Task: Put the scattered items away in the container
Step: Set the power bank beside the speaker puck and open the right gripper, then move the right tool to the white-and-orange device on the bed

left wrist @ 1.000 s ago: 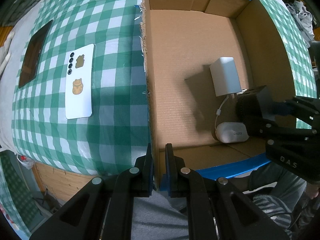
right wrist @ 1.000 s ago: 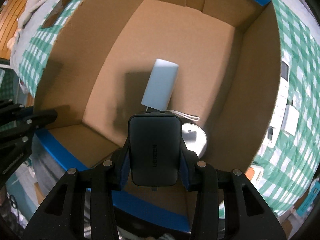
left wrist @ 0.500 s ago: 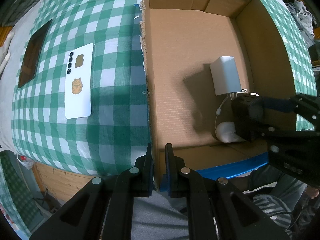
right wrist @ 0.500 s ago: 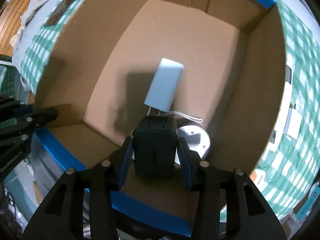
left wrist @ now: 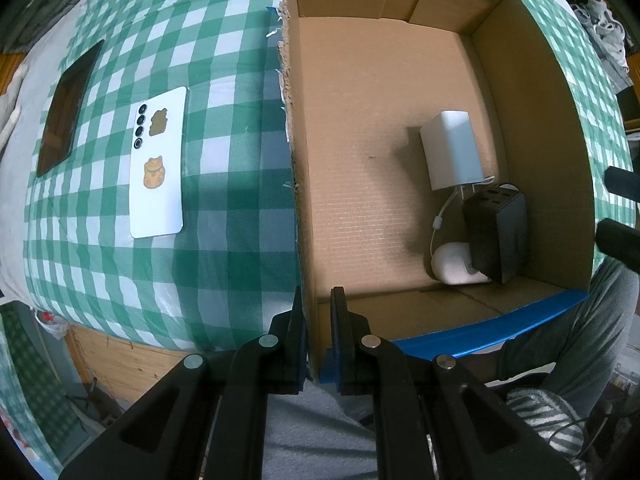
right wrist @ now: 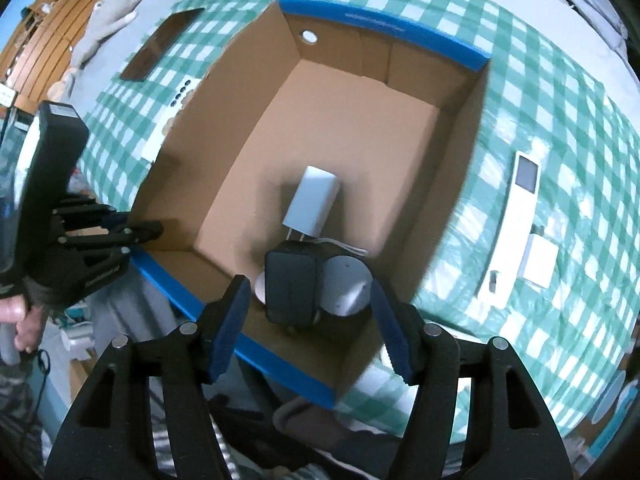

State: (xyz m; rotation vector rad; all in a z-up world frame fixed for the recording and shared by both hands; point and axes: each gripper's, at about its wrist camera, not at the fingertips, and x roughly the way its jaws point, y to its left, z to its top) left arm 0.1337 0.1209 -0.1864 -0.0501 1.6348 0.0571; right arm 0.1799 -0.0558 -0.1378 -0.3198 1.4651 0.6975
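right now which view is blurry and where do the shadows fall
Left wrist view: sharp; the white charger casts a soft shadow to its left across the box floor. Right wrist view: motion blur smears the checked cloth and box edges; fisheye bends both.

Cardboard box [right wrist: 440, 184]: far floor bare, open from above; white charger [right wrist: 312, 202], black charger [right wrist: 290, 288] crowd near corner
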